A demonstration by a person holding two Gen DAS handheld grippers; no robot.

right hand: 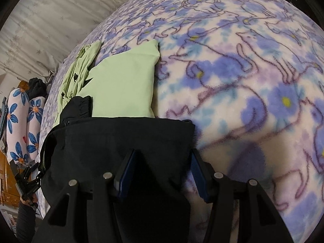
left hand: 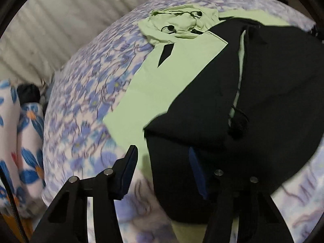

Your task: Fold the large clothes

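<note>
A large green and black hooded jacket (left hand: 182, 64) lies on a bed. Its black part (left hand: 253, 93) is folded over the green body, and the hood (left hand: 180, 23) lies at the far end. My left gripper (left hand: 162, 162) is open above the jacket's near black edge, with the cloth lying between its spread fingers. In the right wrist view the jacket's green part (right hand: 125, 81) and black part (right hand: 121, 141) show. My right gripper (right hand: 160, 164) is open, with the black cloth's edge between its fingers. The left gripper also shows at the far left (right hand: 30, 180).
The bed is covered by a fleece blanket (right hand: 253, 81) with blue flowers and animal outlines. Flowered pillows (right hand: 22, 125) lie at the left end. A pale curtain (left hand: 60, 20) hangs behind the bed. Wooden furniture (right hand: 6, 182) stands at the left edge.
</note>
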